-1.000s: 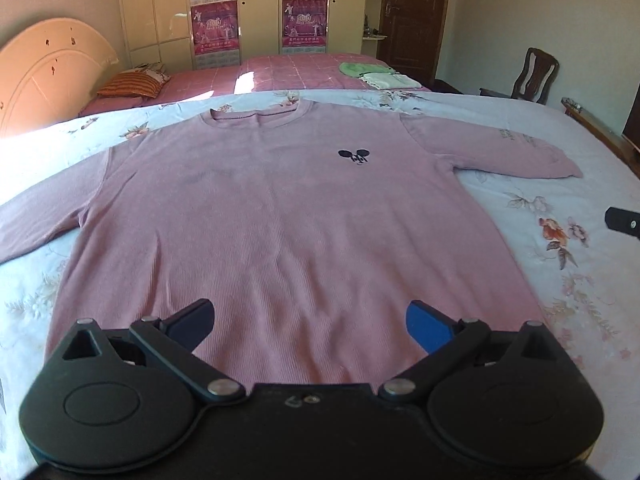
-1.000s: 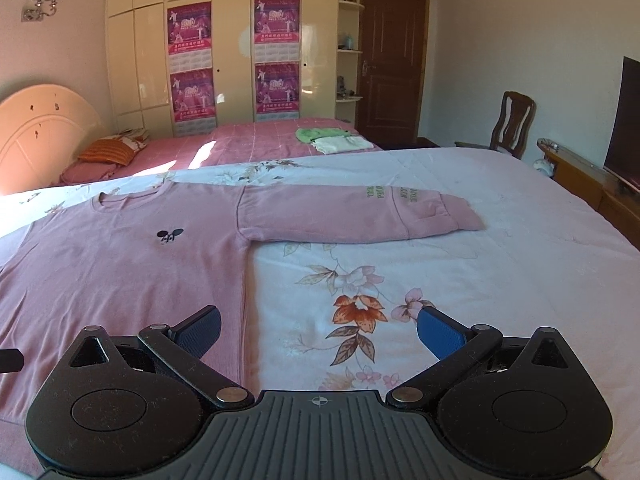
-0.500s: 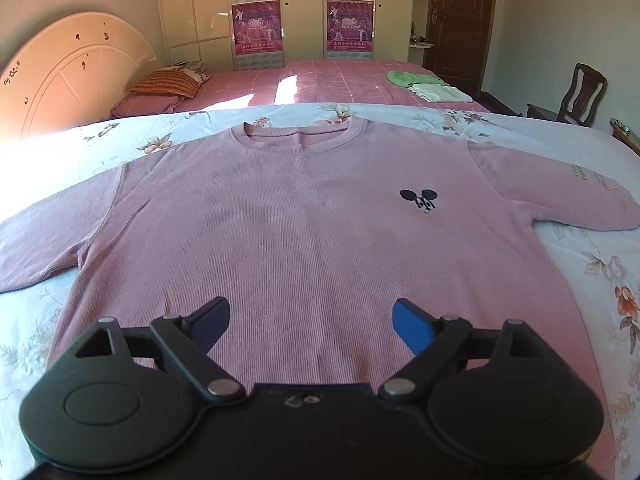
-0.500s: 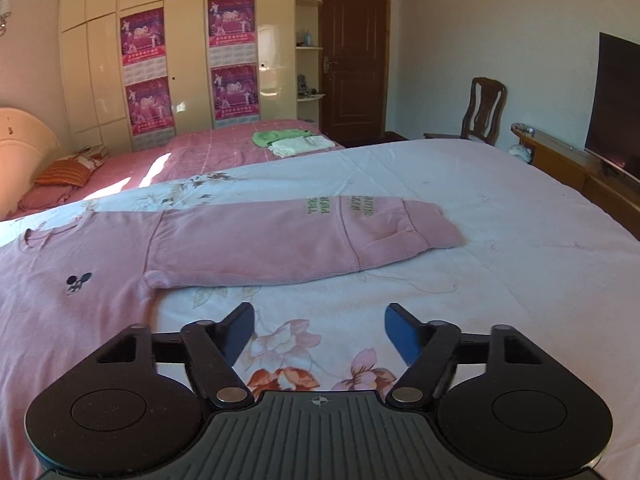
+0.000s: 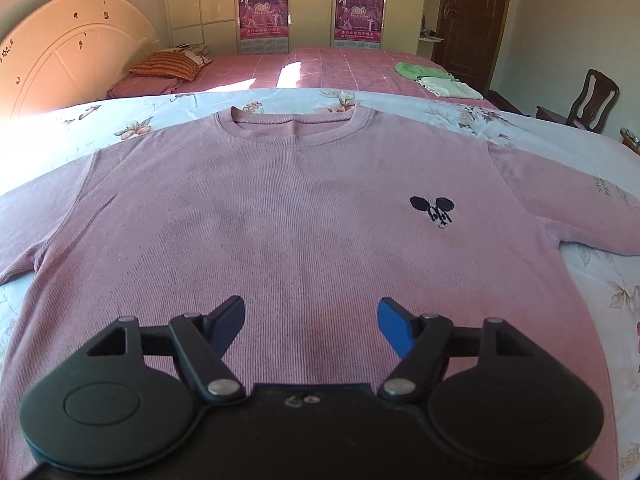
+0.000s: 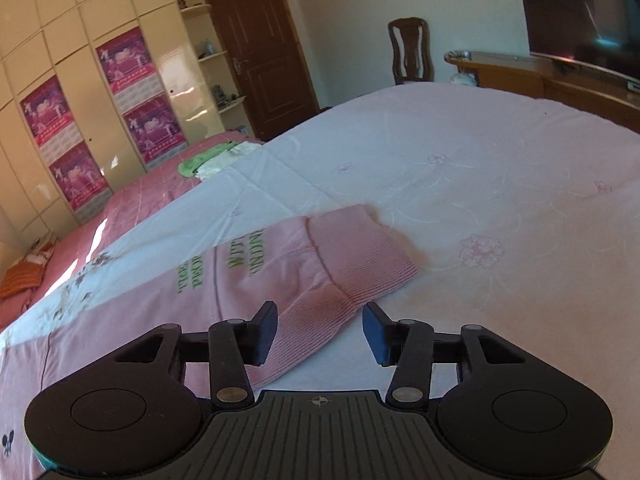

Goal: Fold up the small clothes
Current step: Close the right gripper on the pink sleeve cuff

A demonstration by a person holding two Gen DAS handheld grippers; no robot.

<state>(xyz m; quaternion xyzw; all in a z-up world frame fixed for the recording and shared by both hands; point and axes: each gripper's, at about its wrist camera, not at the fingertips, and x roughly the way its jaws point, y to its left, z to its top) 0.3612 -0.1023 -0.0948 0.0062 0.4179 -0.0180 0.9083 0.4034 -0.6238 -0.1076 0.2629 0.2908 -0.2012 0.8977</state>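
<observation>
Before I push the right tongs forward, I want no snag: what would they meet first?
Probably the ribbed cuff of the pink sweater's sleeve, lying between the open right tongs; depth is unclear.

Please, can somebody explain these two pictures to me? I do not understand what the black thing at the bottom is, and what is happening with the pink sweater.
The black thing is a hand-held gripper with two fingers; a person holds one in each hand, and each carries a camera looking forward. The left gripper is open above the pink sweater, which lies flat on the flowered bedsheet. The right gripper is open around the edge of the sleeve cuff. Nothing is held yet.
</observation>
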